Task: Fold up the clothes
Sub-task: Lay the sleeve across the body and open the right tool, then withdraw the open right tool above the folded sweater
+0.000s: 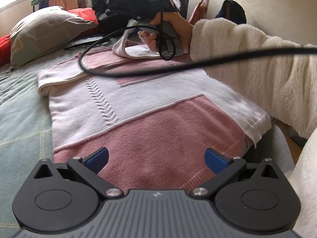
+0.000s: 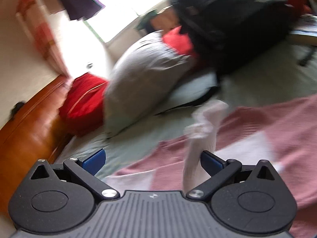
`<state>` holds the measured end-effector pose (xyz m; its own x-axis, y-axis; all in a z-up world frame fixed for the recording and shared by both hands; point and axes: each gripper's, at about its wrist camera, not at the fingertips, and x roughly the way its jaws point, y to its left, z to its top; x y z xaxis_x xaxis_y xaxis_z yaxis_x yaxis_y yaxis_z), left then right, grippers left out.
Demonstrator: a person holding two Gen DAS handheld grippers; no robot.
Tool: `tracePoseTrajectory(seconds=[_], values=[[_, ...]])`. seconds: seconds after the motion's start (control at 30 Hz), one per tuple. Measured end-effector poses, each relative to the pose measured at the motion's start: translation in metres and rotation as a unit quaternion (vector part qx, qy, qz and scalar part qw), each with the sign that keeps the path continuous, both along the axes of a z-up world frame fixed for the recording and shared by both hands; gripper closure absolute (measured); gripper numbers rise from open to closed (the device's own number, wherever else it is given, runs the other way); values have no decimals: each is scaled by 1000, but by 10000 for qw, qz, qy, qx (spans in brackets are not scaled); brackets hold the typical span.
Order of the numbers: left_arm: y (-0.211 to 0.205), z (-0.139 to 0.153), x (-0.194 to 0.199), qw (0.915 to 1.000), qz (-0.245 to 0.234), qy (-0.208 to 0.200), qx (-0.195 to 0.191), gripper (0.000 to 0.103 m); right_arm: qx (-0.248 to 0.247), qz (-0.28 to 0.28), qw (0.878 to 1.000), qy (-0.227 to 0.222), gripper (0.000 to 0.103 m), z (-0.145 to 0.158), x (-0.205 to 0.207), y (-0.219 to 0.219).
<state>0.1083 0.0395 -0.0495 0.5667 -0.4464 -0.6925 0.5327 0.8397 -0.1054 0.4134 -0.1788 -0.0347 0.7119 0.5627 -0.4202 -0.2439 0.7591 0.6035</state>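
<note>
Your left tool (image 1: 156, 159) gapes empty over the knitted pink-and-white sweater (image 1: 150, 107); your right tool (image 2: 153, 159), also wide, touches a white strip (image 2: 195, 154).

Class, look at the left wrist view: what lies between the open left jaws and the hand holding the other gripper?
The pink and white sweater fills that stretch, with a black cable looping across its far end near the hand.
</note>
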Motion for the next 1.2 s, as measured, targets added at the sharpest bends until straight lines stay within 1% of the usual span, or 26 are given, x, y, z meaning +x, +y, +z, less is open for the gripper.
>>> tracePoseTrajectory(seconds=[0.07,0.17,0.23,0.3,0.4,0.53,0.67,0.73,0.8,0.87,0.9,1.0,1.07,1.1,1.13,1.17,1.2], values=[[2,0,0,10000,37,7,-4,1,5,337,9994,1,0,3,1,17],[5,0,-1,10000,86,1,5,1,-161,612,9979,-106,0,7,-2,34],[7,1,-1,9999,114,-4,2,1,-281,639,9974,-168,0,10,-6,34],[7,0,-1,9999,121,16,-12,1,-421,545,9973,-245,0,15,-11,27],[7,-1,-1,9999,90,45,-6,1,-585,263,9973,-346,0,24,-16,6],[4,-2,-1,10000,30,63,-5,1,-854,-201,9955,-347,0,31,-22,-39],[3,-5,1,9999,31,109,20,1,-813,-657,9944,-170,0,23,-34,-100],[0,-6,4,9999,40,138,58,1,-793,-879,9930,-33,0,12,-40,-125],[-4,-7,5,9998,36,157,94,1,-750,-1040,9916,165,0,-4,-46,-148],[-7,-8,7,9997,41,182,141,1,-627,-1128,9903,513,0,-28,-47,-164],[-9,-9,8,9997,44,195,166,1,-577,-1062,9904,677,0,-39,-47,-168],[-13,-10,11,9995,63,231,226,1,-793,-772,9931,397,0,-46,-57,-167],[-16,-10,13,9993,61,252,264,1,-957,-756,9916,435,0,-34,-57,-163],[-18,-9,14,9993,69,241,292,1,-1041,-761,9909,374,0,-28,-55,-160],[-20,-9,14,9992,80,224,323,1,-1216,-800,9890,246,0,-21,-55,-155],[-22,-9,15,9991,91,206,353,1,-1505,-897,9845,73,0,-13,-54,-148],[-24,-8,15,9991,103,199,358,1,-1806,-1000,9785,5,0,-10,-49,-140]])
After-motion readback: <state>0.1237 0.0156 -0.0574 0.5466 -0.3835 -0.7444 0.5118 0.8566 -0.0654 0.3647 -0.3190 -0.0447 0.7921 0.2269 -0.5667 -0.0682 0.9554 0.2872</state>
